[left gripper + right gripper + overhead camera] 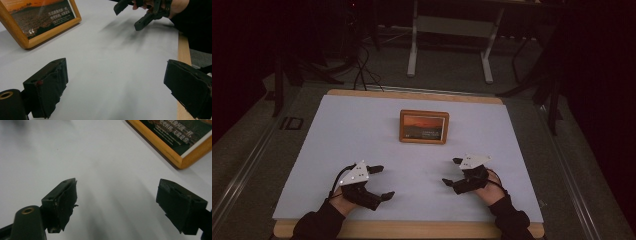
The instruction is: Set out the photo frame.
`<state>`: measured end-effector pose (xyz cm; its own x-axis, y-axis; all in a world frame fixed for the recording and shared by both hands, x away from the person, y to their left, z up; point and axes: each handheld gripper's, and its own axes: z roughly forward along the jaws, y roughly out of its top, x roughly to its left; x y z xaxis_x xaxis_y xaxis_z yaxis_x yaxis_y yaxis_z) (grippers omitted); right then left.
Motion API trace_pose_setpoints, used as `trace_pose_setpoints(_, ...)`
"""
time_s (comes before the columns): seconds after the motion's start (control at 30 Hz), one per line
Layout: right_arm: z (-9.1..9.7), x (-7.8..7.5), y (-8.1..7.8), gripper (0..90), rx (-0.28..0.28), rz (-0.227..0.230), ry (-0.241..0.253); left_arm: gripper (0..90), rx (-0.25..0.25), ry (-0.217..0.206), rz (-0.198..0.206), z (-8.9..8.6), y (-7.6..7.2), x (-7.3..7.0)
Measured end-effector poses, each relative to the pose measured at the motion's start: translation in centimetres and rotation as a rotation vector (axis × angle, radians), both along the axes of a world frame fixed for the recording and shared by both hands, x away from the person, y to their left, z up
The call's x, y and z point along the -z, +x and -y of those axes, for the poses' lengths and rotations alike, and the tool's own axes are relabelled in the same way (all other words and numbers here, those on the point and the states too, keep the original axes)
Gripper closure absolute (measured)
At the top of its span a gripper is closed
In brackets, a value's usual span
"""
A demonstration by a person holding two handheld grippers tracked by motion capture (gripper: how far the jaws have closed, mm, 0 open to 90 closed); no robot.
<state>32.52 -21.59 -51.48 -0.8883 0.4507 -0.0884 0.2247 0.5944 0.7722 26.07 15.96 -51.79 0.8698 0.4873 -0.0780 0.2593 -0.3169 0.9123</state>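
Note:
A wooden picture frame (423, 126) holding a sunset photo with white text lies flat near the middle of the white table top (362, 130). My left gripper (382, 182) rests at the front left, open, nothing between its jaws. My right gripper (452, 171) rests at the front right, open and empty too. Both sit well short of the frame. In the left gripper view the frame (37, 22) is at the upper left and the right gripper (130, 15) at the top. The right gripper view has the frame's corner (175, 142) at the upper right.
The white surface sits on a wooden board whose edge (412, 230) shows along the front. Beyond the table stand a metal stand's legs (412, 50) and cables (362, 65) on a dark floor.

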Motion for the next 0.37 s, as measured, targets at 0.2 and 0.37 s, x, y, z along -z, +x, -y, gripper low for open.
trace_pose_setpoints(0.2, 0.37, 0.4, 0.07, 16.4, 0.019, -0.002, 0.01, 5.9, 0.002, 0.001, 0.001, -0.01, 0.01, 0.02)
trace_pose_setpoints(0.37, 0.44, 0.44, 0.02, 16.4, 0.02, 0.001, 0.019, 5.9, 0.003, 0.004, 0.001, 0.08, 0.04, 0.05)
